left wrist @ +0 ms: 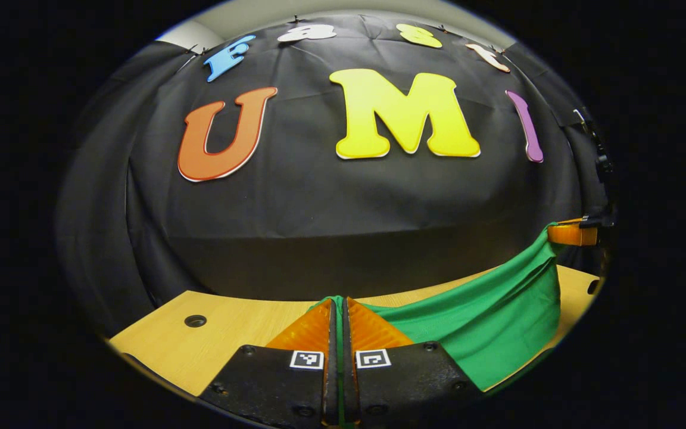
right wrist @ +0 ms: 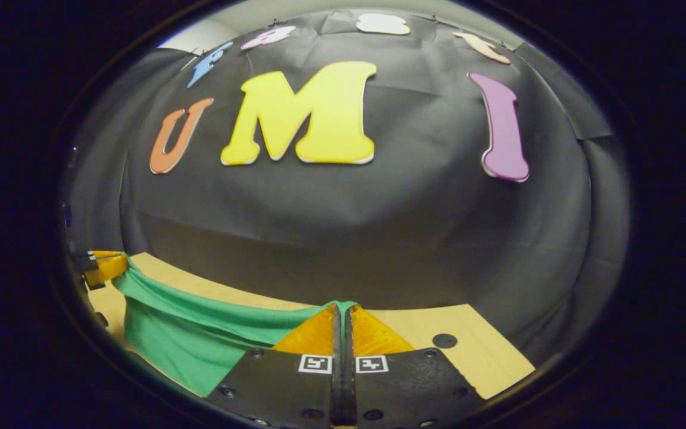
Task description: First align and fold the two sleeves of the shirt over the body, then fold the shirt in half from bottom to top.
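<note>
Both tongs are clamped on the green shirt (left wrist: 486,322): the left tongs (left wrist: 338,310) and right tongs (right wrist: 343,316) each pinch an edge, holding the cloth stretched between them above the wooden surface (left wrist: 224,333). I judge this the bottom-to-top fold. Next, both should carry the edge evenly toward the far edge, then lower it.

**Black-draped booth with a wooden worktop**

A creased black cloth wall (left wrist: 331,202) hangs behind a light wood-grain worktop (left wrist: 230,333). A round dark hole (left wrist: 195,321) sits in the worktop's surface. Above the cloth, a strip of pale wall (left wrist: 295,9) shows.
</note>
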The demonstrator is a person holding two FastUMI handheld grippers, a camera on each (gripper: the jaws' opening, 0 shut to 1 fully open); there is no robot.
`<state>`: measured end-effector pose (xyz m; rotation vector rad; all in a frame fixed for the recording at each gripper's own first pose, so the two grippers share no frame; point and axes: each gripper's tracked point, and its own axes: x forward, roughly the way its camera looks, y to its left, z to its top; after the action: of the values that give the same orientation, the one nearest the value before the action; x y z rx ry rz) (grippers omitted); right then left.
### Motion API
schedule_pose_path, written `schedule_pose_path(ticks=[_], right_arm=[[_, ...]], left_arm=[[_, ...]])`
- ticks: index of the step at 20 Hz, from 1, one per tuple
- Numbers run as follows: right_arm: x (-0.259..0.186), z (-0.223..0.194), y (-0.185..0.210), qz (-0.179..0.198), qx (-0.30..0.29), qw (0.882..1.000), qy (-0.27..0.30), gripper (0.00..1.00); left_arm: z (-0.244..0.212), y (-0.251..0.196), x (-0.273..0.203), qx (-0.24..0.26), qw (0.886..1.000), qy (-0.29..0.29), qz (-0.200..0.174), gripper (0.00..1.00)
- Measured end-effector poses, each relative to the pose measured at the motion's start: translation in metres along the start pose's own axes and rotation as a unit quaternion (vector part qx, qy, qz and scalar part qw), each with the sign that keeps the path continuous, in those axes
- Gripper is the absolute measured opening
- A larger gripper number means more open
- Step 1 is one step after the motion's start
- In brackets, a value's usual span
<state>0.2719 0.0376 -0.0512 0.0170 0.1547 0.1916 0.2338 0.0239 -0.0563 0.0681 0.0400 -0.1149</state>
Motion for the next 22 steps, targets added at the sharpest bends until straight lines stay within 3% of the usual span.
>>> schedule_pose_path(ticks=[3, 6, 8, 10, 11, 12, 13, 14, 15, 17, 20, 22], right_arm=[[0.045, -0.037, -0.001, -0.012, -0.004, 0.999, 0.031, 0.00], [0.058, -0.061, -0.009, -0.032, -0.029, 0.998, 0.035, 0.01], [0.060, -0.065, -0.015, -0.042, -0.044, 0.997, 0.037, 0.12], [0.054, -0.063, -0.016, -0.045, -0.033, 0.998, 0.041, 0.54], [0.048, -0.063, -0.013, -0.039, -0.020, 0.998, 0.048, 0.75], [0.040, -0.060, -0.012, -0.038, -0.011, 0.998, 0.049, 0.96], [0.032, -0.055, -0.010, -0.036, -0.004, 0.998, 0.042, 0.93], [0.020, -0.049, -0.007, -0.033, -0.001, 0.999, 0.034, 0.97], [0.008, -0.044, -0.003, -0.032, 0.003, 0.999, 0.023, 0.93], [-0.012, -0.040, 0.010, -0.022, 0.003, 1.000, 0.020, 0.93], [-0.046, -0.029, 0.019, -0.019, -0.008, 1.000, 0.005, 0.98], [-0.075, -0.022, 0.027, -0.014, -0.003, 1.000, -0.014, 0.95]], left_arm=[[-0.033, -0.011, 0.029, 0.016, 1.000, 0.020, -0.010, 0.05], [-0.051, -0.016, 0.040, 0.034, 0.999, 0.033, -0.015, 0.06], [-0.048, -0.007, 0.035, 0.013, 1.000, 0.022, -0.003, 0.12], [-0.046, 0.007, 0.030, -0.005, 1.000, 0.016, 0.017, 0.36], [-0.051, 0.012, 0.027, -0.014, 0.999, 0.023, 0.023, 0.56], [-0.056, 0.015, 0.023, -0.024, 0.999, 0.034, 0.025, 0.70], [-0.067, 0.017, 0.021, -0.031, 0.998, 0.048, 0.033, 0.84], [-0.072, 0.022, 0.009, -0.038, 0.996, 0.060, 0.046, 0.97], [-0.078, 0.029, -0.003, -0.040, 0.995, 0.067, 0.057, 0.97], [-0.079, 0.035, -0.022, -0.048, 0.994, 0.067, 0.066, 0.97], [-0.051, 0.039, -0.052, -0.027, 0.996, 0.038, 0.077, 0.98], [-0.027, 0.032, -0.074, -0.042, 0.997, 0.021, 0.063, 0.97]])
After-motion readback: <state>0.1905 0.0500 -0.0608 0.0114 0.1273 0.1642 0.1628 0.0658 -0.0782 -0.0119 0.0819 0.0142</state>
